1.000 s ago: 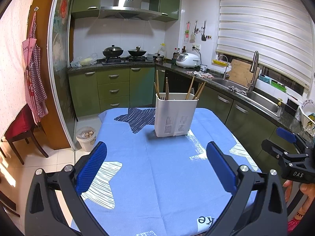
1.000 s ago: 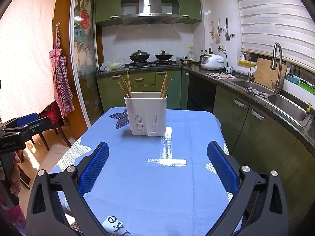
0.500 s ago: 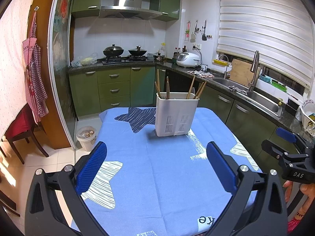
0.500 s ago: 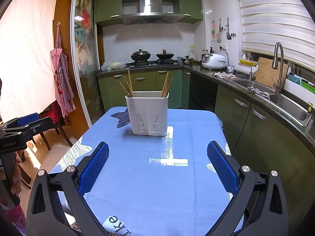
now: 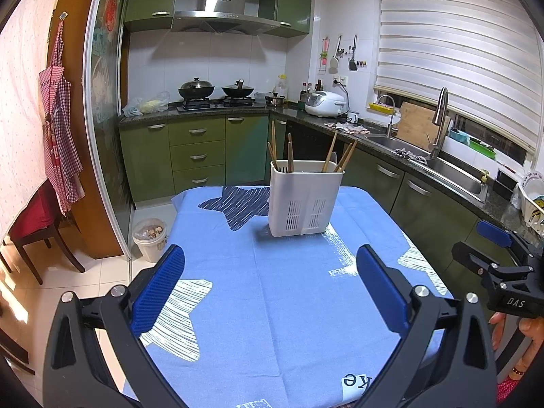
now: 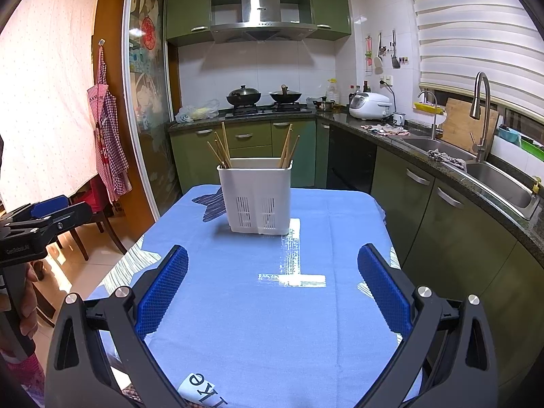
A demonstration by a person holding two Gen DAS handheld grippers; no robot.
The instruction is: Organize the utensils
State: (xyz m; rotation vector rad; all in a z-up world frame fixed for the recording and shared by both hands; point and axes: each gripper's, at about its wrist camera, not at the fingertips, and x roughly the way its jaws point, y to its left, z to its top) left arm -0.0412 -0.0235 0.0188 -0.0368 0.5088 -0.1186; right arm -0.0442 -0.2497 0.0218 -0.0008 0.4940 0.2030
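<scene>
The white utensil holder stands upright on the blue tablecloth, toward its far end, and it is my landmark here. Wooden chopsticks sit in it in two bunches, one at its left side and one at its right, long axes near vertical, tips up and fanning slightly outward. I see no loose utensils on the cloth around the holder, so I judge the sorting either finished or not yet started; which, I cannot tell. Well short of the holder, my left gripper hangs over the near cloth with jaws spread wide, empty. My right gripper does the same, wide and empty.
</scene>
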